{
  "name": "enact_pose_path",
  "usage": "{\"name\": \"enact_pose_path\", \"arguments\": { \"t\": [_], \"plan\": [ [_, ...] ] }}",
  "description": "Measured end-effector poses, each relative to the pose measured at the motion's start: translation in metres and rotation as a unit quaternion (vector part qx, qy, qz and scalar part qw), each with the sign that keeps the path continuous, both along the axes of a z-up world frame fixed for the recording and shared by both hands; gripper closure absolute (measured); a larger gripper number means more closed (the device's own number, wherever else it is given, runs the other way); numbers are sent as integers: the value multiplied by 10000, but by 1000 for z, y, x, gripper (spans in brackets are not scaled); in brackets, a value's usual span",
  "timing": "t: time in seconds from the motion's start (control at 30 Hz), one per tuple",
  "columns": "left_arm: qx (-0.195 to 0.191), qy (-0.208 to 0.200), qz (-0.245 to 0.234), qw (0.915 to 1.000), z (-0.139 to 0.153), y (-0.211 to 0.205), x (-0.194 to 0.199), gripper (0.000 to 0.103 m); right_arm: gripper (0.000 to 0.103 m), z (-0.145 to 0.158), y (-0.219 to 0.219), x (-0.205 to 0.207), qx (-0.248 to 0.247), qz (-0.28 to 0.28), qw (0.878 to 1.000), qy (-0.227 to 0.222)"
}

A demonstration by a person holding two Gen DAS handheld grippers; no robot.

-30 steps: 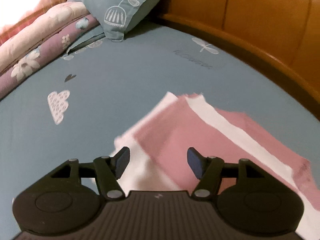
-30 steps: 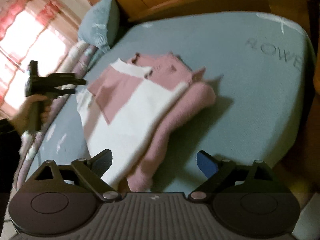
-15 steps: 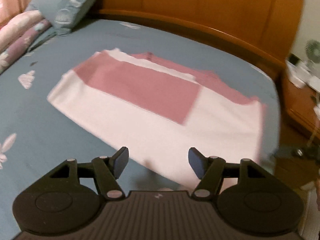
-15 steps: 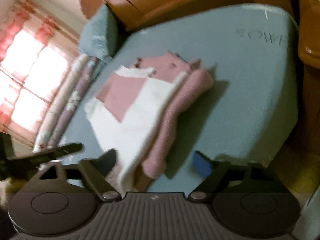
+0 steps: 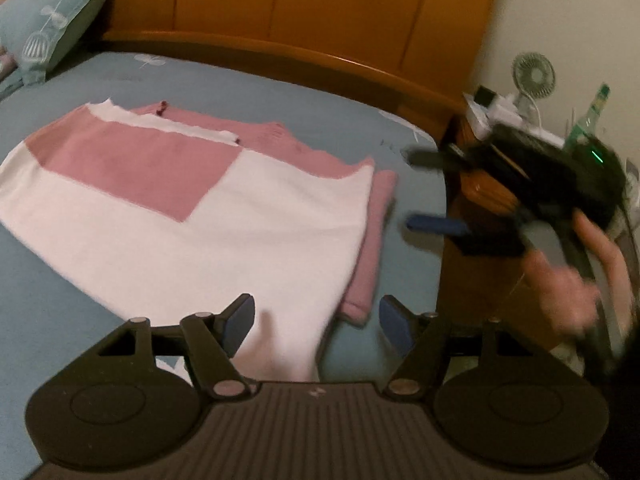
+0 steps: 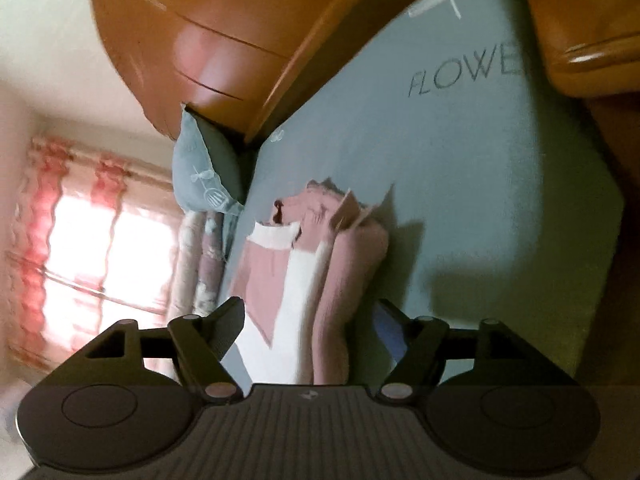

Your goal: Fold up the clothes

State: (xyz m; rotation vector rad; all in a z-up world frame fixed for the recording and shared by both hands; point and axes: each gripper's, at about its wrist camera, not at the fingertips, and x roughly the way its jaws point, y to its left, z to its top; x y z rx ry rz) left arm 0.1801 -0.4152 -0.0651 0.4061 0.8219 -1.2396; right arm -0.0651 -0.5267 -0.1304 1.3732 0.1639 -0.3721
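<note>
Pink-and-white garment lay folded flat on the blue-grey bed sheet, its top face a broad white panel with a rectangular pink block in the corner nearest the pillow end. A narrow white strip edged the side towards the headboard, with pink fabric showing beyond it. Beneath, a thicker pink layer projected along the side nearest the bed's edge as a rounded fold. In the right wrist view the same garment appeared as a stacked bundle, blurred.

A wooden headboard backs the blue-sheeted bed; pink curtains glow with daylight.
</note>
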Motion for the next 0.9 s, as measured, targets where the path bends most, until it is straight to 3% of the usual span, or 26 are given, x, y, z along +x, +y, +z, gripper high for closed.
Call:
{"name": "enact_pose_path", "arguments": {
  "t": [0.07,0.17,0.2,0.27,0.37,0.43,0.53,0.6,0.63,0.77,0.9],
  "plan": [
    [9,-145,-39,9999,-1,1,-3,33,27,-6,-12,13,138,64,9999,-82],
    [6,-82,-70,9999,-4,-1,0,33,29,-14,-25,34,220,1,9996,155],
    [12,-33,-53,10000,-5,0,2,33,33,-16,-28,40,150,-5,9997,207],
    [31,49,16,10000,-8,0,6,33,64,-15,-30,50,-166,-19,9988,461],
    [-2,129,52,9999,-12,1,10,33,76,1,-25,61,-957,68,9918,842],
    [-18,184,45,9998,-15,1,12,32,78,19,-20,66,-1596,175,9829,905],
    [3,301,74,9995,-19,-1,15,32,78,36,-13,75,-2517,389,9591,1234],
    [-15,406,10,9992,-21,-2,15,32,77,28,-15,84,-2794,526,9430,1727],
    [6,459,-37,9989,-23,-2,14,31,70,23,-17,88,-2844,573,9369,1949],
    [259,500,-223,9982,-30,-5,8,28,61,13,-32,72,-2184,423,9601,1697],
    [-82,249,-424,9988,-12,0,-2,28,57,42,-21,55,-2228,249,9627,1516]
  ]
}}
